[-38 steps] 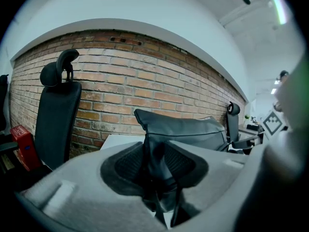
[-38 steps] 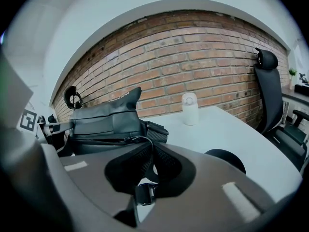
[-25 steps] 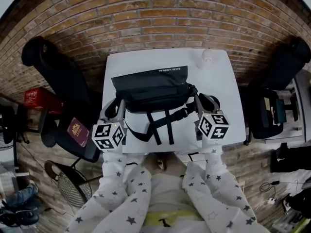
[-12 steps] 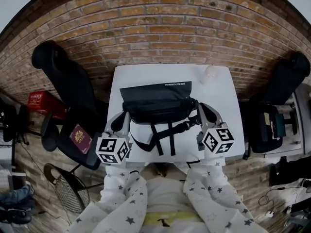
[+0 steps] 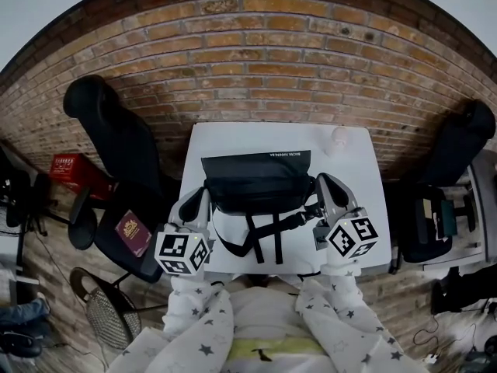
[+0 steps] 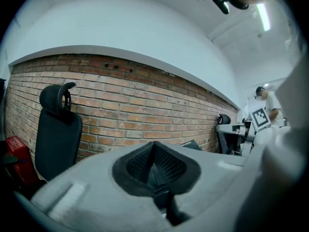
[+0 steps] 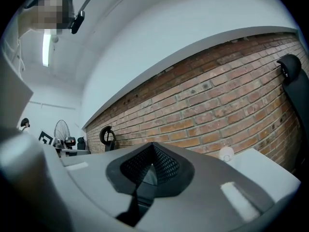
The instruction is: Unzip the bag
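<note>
Bag (image 5: 256, 179): black, straps trailing, over the middle of white table (image 5: 225, 138). Left gripper (image 6: 154, 167): jaws clamped together on a dark strip at the bag's left end. Right gripper (image 7: 152, 166): likewise clenched on a dark strip at its right end.

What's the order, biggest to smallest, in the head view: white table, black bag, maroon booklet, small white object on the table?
1. white table
2. black bag
3. maroon booklet
4. small white object

The booklet lies lower than the tabletop, so farther from the camera, yet it still looks larger than the object.
</note>
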### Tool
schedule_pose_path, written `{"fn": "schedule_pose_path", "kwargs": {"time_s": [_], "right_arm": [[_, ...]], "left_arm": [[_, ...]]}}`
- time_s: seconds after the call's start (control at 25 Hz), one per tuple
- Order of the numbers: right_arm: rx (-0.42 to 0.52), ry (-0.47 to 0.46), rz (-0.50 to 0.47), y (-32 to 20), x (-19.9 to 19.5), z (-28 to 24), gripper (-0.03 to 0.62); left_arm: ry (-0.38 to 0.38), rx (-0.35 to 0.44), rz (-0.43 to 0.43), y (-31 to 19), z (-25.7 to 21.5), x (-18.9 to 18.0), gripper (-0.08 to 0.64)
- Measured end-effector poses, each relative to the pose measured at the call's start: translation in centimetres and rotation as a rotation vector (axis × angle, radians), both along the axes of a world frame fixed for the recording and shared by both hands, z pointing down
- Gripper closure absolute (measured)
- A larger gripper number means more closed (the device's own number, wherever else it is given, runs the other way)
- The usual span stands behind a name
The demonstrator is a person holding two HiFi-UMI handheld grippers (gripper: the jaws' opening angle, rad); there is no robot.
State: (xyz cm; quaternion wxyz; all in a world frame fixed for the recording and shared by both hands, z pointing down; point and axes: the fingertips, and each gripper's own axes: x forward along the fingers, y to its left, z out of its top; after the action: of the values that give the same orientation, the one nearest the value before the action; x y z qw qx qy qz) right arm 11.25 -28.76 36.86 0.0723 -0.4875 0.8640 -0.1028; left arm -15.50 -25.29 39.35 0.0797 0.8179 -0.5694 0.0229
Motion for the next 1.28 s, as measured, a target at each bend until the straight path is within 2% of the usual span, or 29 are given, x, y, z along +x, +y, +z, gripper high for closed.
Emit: {"fn": "schedule_pose_path", "kwargs": {"time_s": [0.32, 0.48, 1.28], "right_arm": [[0.059, -0.030, 0.007, -0.2, 0.1, -2.4, 0.584], [0.069, -0.033, 0.029, -0.2, 0.5, -2.7, 0.584], [0.055, -0.041, 0.056, -0.1, 0.4, -1.9, 0.584]], "left_arm": [[0.012, 0.058, -0.039, -0.1, -2.3, -1.0, 0.561], [-0.009, 0.077, -0.067, -0.3, -3.0, -2.0, 0.561], [-0.040, 0.074, -0.096, -0.2, -2.9, -3.4, 0.561]]}}
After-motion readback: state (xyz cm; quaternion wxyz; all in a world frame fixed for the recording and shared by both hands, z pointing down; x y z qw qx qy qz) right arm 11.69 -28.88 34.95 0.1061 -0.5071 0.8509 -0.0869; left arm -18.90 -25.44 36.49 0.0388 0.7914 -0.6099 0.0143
